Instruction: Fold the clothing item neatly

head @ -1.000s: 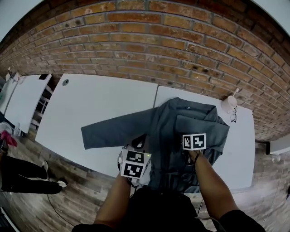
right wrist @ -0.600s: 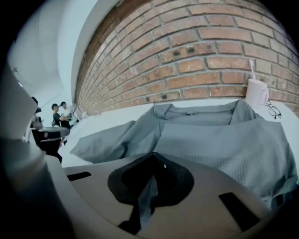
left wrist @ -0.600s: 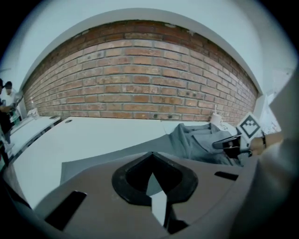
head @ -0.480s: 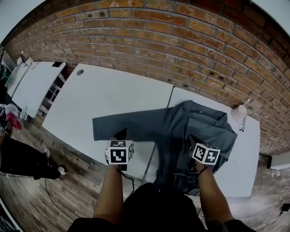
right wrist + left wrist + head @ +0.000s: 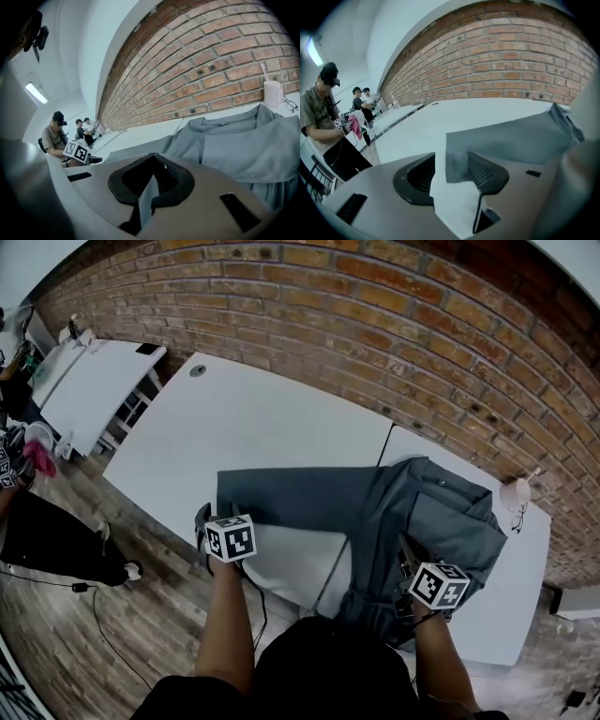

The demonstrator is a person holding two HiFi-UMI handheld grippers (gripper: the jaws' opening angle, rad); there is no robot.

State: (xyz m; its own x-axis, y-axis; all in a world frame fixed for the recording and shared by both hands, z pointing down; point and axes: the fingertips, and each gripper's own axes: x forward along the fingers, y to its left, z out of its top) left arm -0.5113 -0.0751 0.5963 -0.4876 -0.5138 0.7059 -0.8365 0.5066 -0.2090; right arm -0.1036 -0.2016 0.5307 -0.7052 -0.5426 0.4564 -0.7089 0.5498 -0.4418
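Jacket (image 5: 431,517) lies spread on a white surface (image 5: 234,423) below a brick wall (image 5: 356,324), its body just ahead of the right hand-held gripper (image 5: 151,180), whose jaws are clamped on a fold of the grey cloth. Its sleeve (image 5: 281,498) stretches flat toward the left hand-held gripper (image 5: 451,168), the cuff end just ahead of jaws that have just been opening and stand apart, pads clear of the fabric. A cup (image 5: 515,493) stands well beyond the right hand-held gripper.
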